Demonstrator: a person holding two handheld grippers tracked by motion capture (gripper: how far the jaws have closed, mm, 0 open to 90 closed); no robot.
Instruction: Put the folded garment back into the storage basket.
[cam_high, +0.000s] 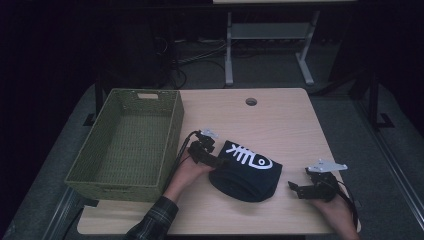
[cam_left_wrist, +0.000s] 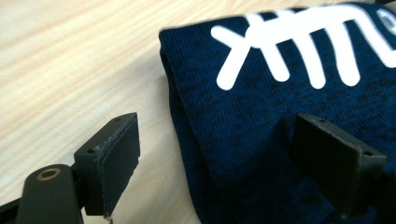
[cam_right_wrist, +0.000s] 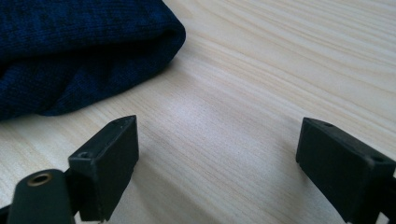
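Garment (cam_high: 245, 172), dark blue with a white fish-bone print, lies folded on the worktop (cam_high: 280, 120) beside a green woven basket (cam_high: 127, 142). Left gripper (cam_high: 212, 159) straddles its folded edge, jaws wide apart, pads not pressing. Right gripper (cam_high: 295, 187) rests near the other side, jaws apart over bare wood. Gripping all folded layers together should keep the fold intact.

High view: a fixed camera above the near side of the table (cam_high: 280, 120), looking forward and down over the whole top. Left gripper view: rides the left gripper (cam_left_wrist: 217, 158), close and low, facing the folded dark garment (cam_left_wrist: 280, 116). Right gripper view: rides the right gripper (cam_right_wrist: 217, 163), close above bare wood. All three share the garment's edge and the tabletop.
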